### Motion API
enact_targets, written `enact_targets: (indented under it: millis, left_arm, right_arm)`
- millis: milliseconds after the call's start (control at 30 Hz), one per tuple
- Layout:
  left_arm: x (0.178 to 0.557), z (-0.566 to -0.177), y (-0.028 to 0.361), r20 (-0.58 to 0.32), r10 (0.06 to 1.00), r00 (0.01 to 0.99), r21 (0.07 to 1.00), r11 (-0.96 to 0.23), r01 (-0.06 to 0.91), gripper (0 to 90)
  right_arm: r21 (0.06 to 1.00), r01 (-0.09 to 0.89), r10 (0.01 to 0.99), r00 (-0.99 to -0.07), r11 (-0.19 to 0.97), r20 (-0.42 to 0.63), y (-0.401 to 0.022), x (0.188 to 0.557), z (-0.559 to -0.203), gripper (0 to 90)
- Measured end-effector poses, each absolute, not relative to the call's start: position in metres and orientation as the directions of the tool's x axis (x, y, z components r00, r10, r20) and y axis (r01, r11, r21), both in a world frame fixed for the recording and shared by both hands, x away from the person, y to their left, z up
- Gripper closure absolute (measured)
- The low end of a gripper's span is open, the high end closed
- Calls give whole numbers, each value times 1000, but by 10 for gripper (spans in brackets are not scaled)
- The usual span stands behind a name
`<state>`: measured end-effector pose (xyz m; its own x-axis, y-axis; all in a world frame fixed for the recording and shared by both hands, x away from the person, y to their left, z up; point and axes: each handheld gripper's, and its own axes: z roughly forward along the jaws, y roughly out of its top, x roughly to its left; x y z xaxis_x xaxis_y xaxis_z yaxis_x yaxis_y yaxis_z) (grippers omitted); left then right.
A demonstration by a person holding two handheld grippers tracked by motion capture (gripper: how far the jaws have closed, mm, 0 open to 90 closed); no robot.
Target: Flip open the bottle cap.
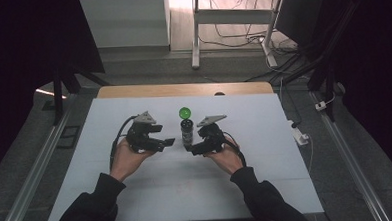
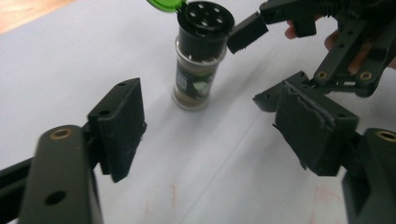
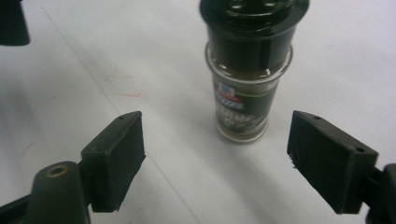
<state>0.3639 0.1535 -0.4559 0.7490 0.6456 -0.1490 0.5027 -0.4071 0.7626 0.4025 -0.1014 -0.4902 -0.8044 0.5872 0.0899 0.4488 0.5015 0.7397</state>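
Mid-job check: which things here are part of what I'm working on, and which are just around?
In the job: spice jar, its green flip lid open, left gripper, right gripper, both open.

Just around: white table, floor cables, power strip.

Spice jar looks like clear glossy glass, capped with shiny black plastic; matt, slightly rough rubbery pads are seen on the left gripper, white table smooth
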Motion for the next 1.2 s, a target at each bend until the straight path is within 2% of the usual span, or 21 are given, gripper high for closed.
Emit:
enact_targets:
  millis: [200, 533, 867, 1200]
  left_arm:
    - [350, -457, 162, -154, 647, 747, 756, -410, 511, 139]
    - [326, -460, 179, -190, 668, 719, 744, -380, 550, 56]
    - [291, -464, 203, -198, 683, 703, 737, -369, 566, 5]
    - [255, -472, 238, -247, 713, 656, 754, -284, 592, 0]
  right_arm:
    - [731, 448, 574, -814, 516, 93, -103, 393, -487, 123]
    - [733, 447, 564, -819, 512, 106, -119, 371, -479, 26]
    - [727, 446, 552, -826, 521, 111, -142, 347, -473, 0]
    - [747, 464, 615, -783, 476, 94, -176, 322, -467, 0]
